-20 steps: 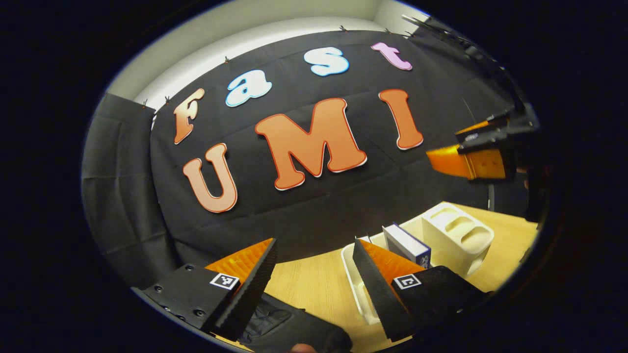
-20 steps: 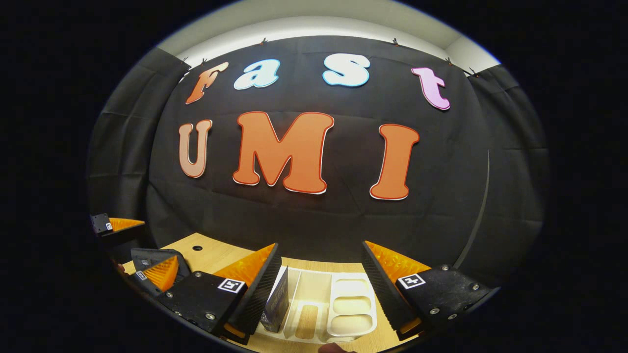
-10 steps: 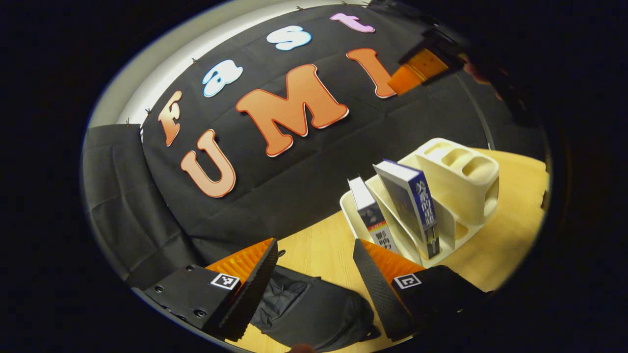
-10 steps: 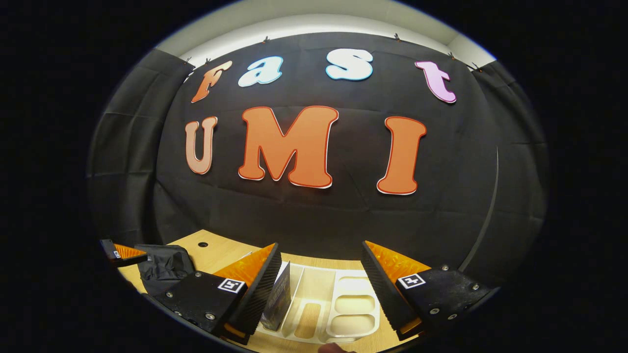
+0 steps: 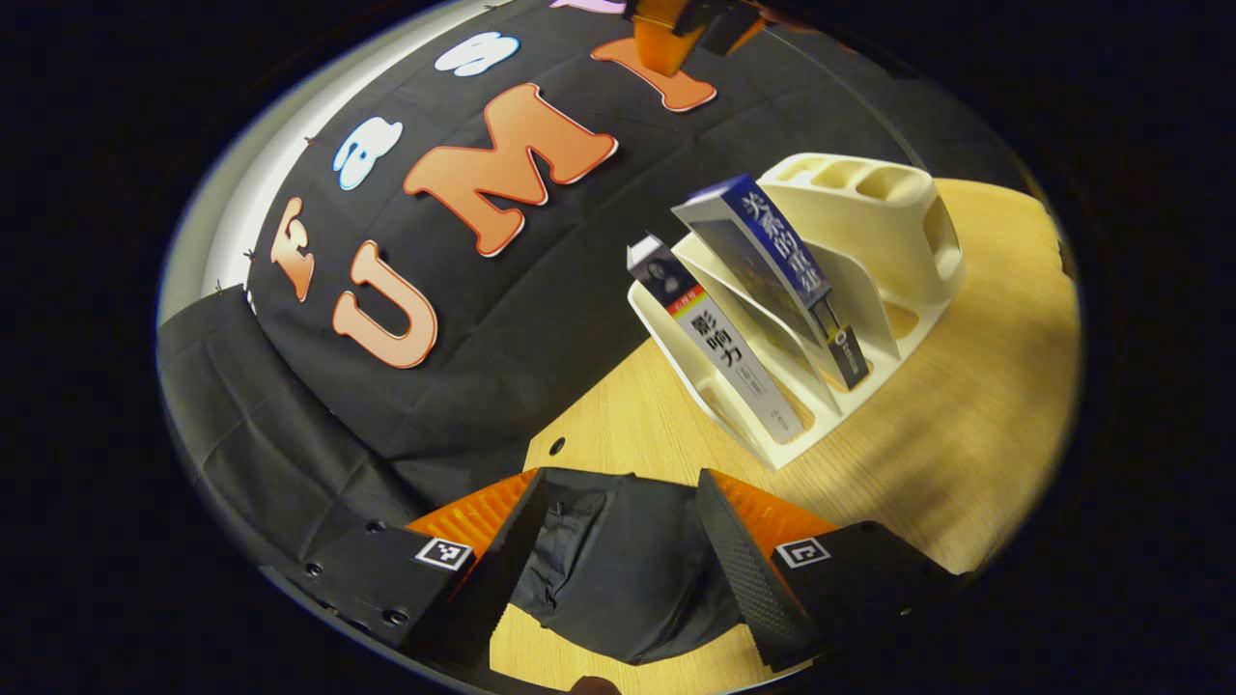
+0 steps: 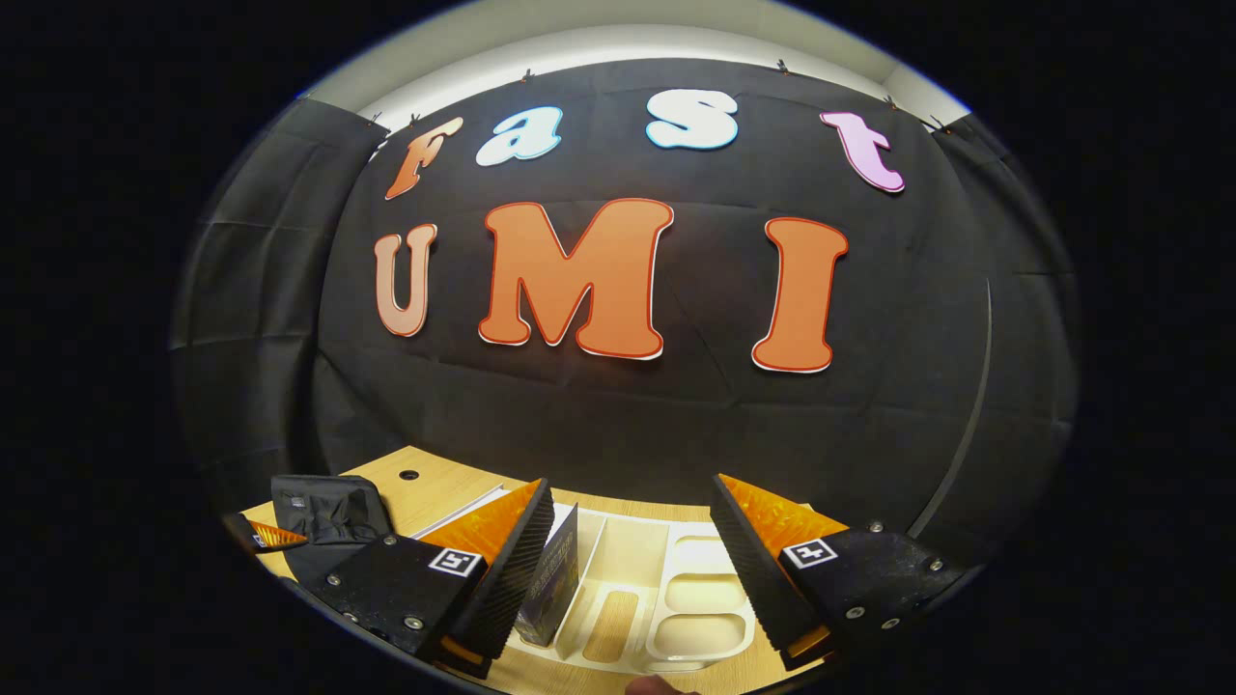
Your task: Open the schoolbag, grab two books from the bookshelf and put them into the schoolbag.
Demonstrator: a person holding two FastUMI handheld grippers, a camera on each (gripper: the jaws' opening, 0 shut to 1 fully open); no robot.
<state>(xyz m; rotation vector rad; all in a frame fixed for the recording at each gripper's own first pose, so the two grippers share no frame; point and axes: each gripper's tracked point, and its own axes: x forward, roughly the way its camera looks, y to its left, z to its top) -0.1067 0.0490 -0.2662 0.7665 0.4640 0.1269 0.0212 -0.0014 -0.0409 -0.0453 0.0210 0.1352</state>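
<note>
The black schoolbag (image 5: 618, 569) lies on the wooden table, directly beyond my open left gripper (image 5: 620, 492); nothing is held between its fingers. A cream bookshelf (image 5: 869, 251) stands to the right of the bag with two leaning books: a blue-spined book (image 5: 772, 256) and a white-spined book (image 5: 724, 352). In the right gripper view, my right gripper (image 6: 630, 502) hangs open above the bookshelf (image 6: 676, 598), with a book (image 6: 555, 579) beside its left finger. The schoolbag (image 6: 328, 507) and the left gripper (image 6: 263, 534) sit at the lower left there.
The light wooden table (image 5: 966, 405) stretches to the right of the shelf, with a small round hole (image 5: 557, 445) near the back wall. The right gripper (image 5: 676, 24) hovers high at the top of the left gripper view.
My left gripper has tipped downward toward the table, bringing the schoolbag between its fingers in view. The right gripper has hardly moved.
</note>
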